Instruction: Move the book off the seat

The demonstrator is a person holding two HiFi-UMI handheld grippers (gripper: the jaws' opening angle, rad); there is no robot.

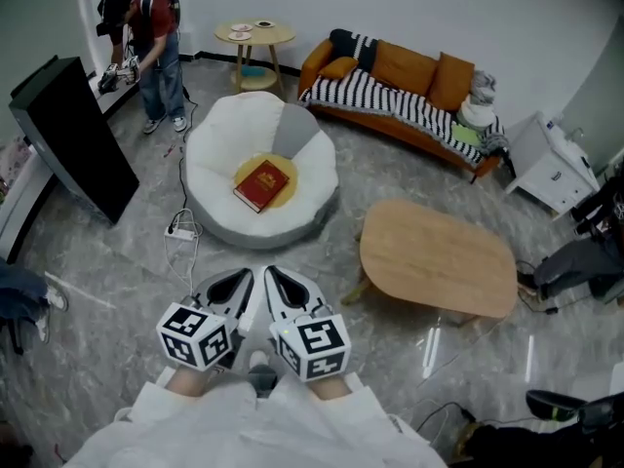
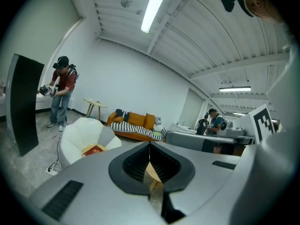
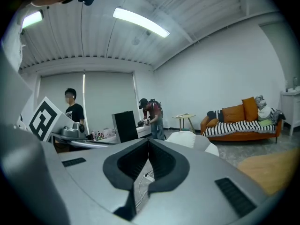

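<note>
A red book (image 1: 261,184) lies flat on a yellow cushion in the hollow of a white round seat (image 1: 216,154) in the middle of the floor. The left gripper view shows the same book (image 2: 93,149) in the seat (image 2: 79,130), far ahead and to the left. My left gripper (image 1: 229,287) and right gripper (image 1: 286,285) are side by side close to my body, well short of the seat. Both are shut with nothing between their jaws. In the right gripper view the seat (image 3: 194,139) is ahead to the right of the shut gripper (image 3: 149,143).
A power strip with a cable (image 1: 180,230) lies on the floor in front of the seat. An oval wooden table (image 1: 439,256) stands to the right. An orange sofa (image 1: 400,81), a small round table (image 1: 253,35), a black panel (image 1: 73,135) and a person (image 1: 151,42) are farther off.
</note>
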